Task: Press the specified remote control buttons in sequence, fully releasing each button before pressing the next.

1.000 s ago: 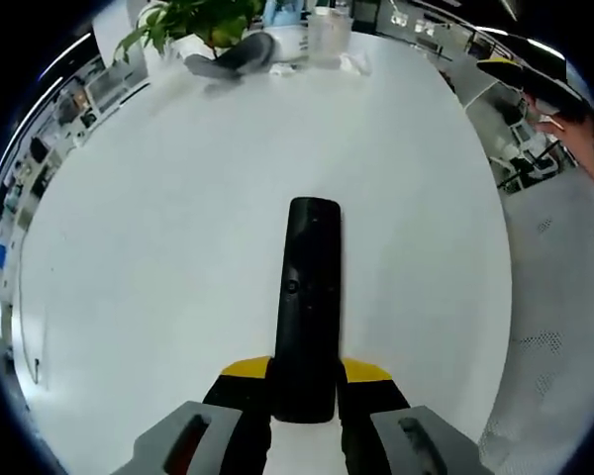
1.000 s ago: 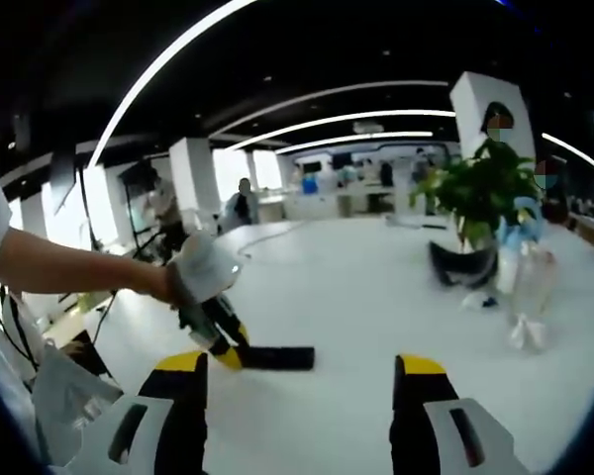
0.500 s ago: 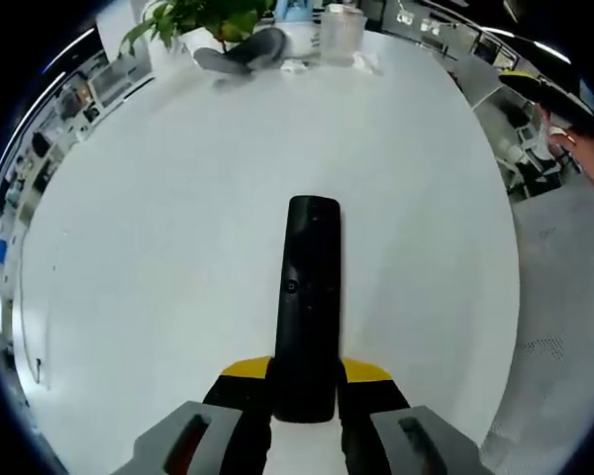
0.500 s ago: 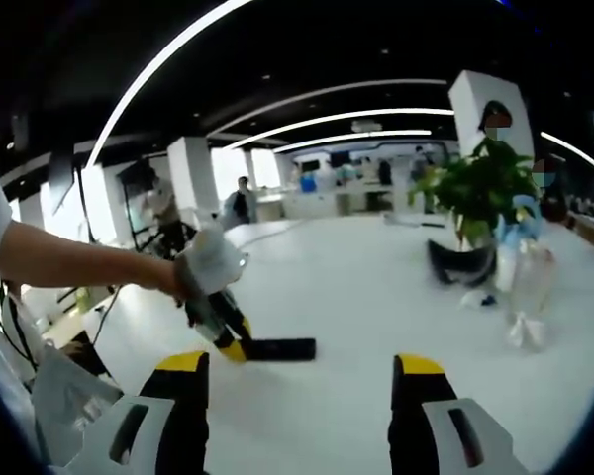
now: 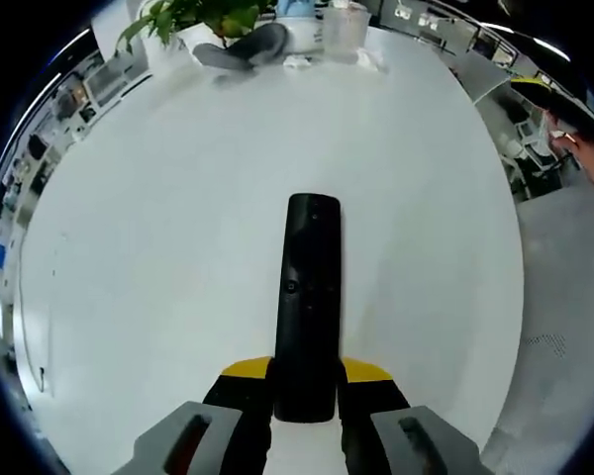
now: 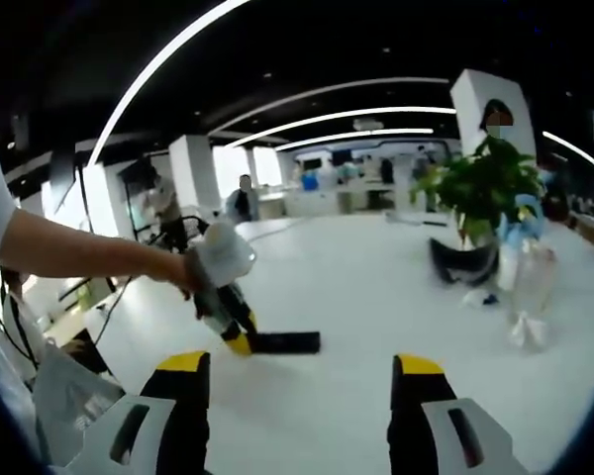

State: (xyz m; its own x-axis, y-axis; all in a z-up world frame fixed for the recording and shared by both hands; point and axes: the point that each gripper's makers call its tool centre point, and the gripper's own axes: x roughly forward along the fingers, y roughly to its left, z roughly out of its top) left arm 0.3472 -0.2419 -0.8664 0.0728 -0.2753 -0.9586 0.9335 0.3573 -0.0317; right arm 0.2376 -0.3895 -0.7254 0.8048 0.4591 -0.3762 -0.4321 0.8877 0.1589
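A long black remote control (image 5: 307, 297) points away from me over the white table (image 5: 158, 228), and my left gripper (image 5: 304, 381) is shut on its near end between yellow-tipped jaws. A small round button shows at its middle. In the right gripper view the same remote (image 6: 282, 343) lies level above the table, held by the left gripper (image 6: 233, 332) in a person's gloved hand (image 6: 218, 262). My right gripper (image 6: 299, 381) stands open, jaws wide apart, nothing between them, well short of the remote.
A potted green plant (image 6: 485, 188), a dark curved object (image 6: 460, 267) and clear plastic bottles (image 6: 530, 287) stand at the table's far end. The plant (image 5: 193, 15) sits at the far rim. Other people stand beyond the table (image 6: 376, 297).
In the right gripper view the hand with the left gripper and remote has drifted slightly to the right. The right gripper stays open.
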